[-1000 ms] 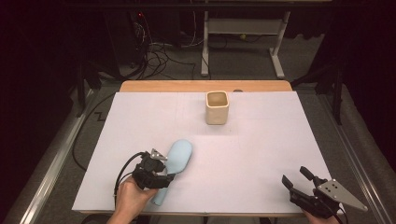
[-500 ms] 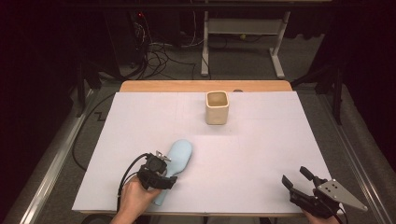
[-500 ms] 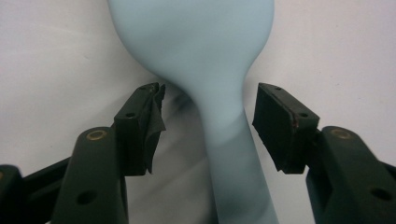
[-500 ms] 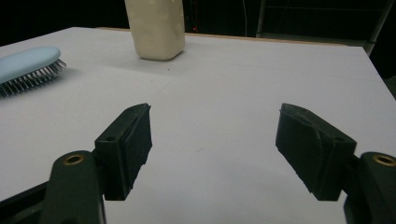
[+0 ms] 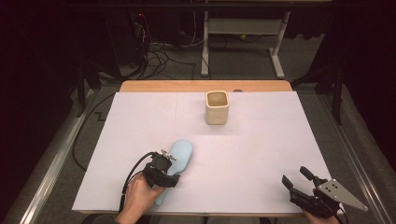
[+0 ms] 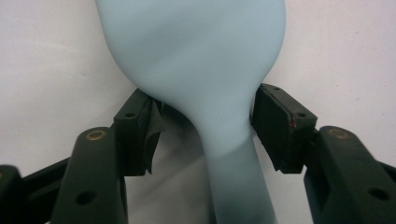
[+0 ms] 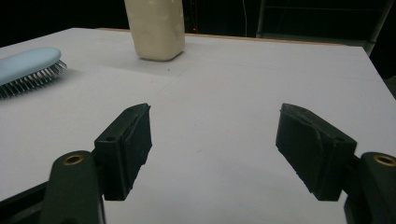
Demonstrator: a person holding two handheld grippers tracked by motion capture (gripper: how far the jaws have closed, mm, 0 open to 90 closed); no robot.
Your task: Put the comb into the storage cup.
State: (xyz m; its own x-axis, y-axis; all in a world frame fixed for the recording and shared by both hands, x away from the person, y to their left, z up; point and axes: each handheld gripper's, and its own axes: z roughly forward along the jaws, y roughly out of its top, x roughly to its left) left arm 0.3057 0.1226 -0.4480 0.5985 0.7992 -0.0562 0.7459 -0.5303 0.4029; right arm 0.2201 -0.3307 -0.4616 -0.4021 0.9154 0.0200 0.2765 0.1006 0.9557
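The left tongs sit over the neck of the pale blue hairbrush, down at about seven o'clock on the white counter. In the left gripper view the brush lies back-up on the sheet, its narrow neck running between the two black jaws. The jaws have just been opening and now stand spread; the right pad is close against the flare of the head, the left one stands off with a gap, so I read this as no grip. The placement makes sense: the neck is the slimmest part, the easiest place to straddle a long, smooth thing.

Long axis now: handle toward the person at six o'clock, head pointing away toward roughly one o'clock, in the general direction of the cream square cup standing upright at twelve. The right gripper view catches the brush bristles-down, flat on the counter, well apart from the cup.

The right tongs wait at five o'clock near the counter's edge, jaws spread with nothing between them, probably parked clear of the work.
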